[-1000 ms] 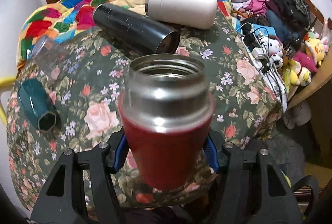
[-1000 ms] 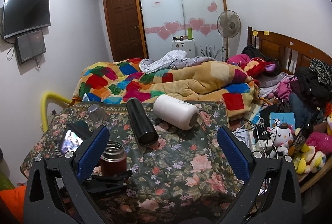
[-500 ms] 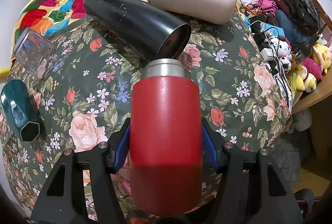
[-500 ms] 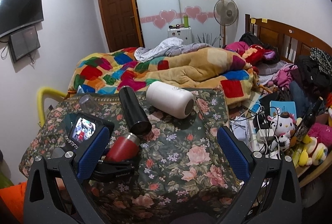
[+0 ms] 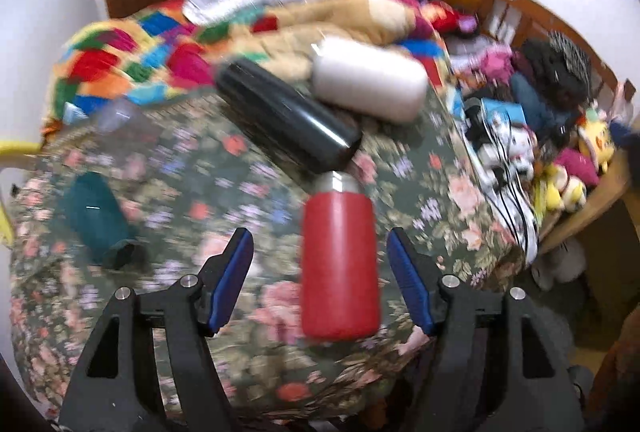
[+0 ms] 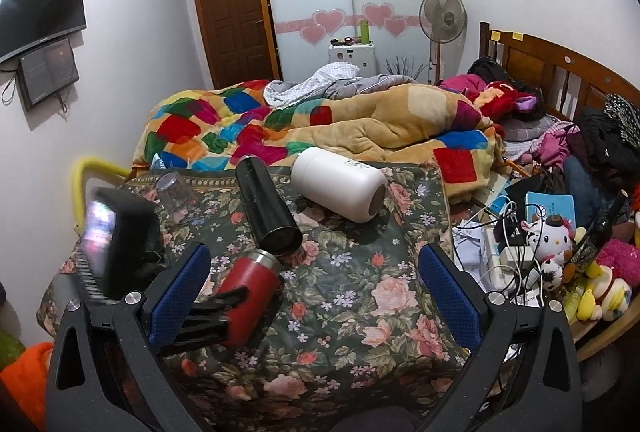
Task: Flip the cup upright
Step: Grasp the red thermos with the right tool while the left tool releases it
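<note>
Red cup point(image 5: 339, 264) lying flat, left gripper point(image 5: 320, 280) spread wide around it

Low centre of the left view: the cup is on its side on the floral cloth point(image 5: 192, 167), steel mouth pointing up-frame at the black flask point(image 5: 286, 117), nearly touching it as far as I can tell. The blue pads point(image 5: 234, 282) sit either side with clear gaps, gripping nothing. The picture is blurry, so don't trust edges. My take: centre the cup, close on the red body rather than the slick steel neck, then swing the mouth up away from the flask. The right gripper point(image 6: 316, 296) is wide too, empty, with the cup point(image 6: 250, 294) at lower left of its view.
</note>
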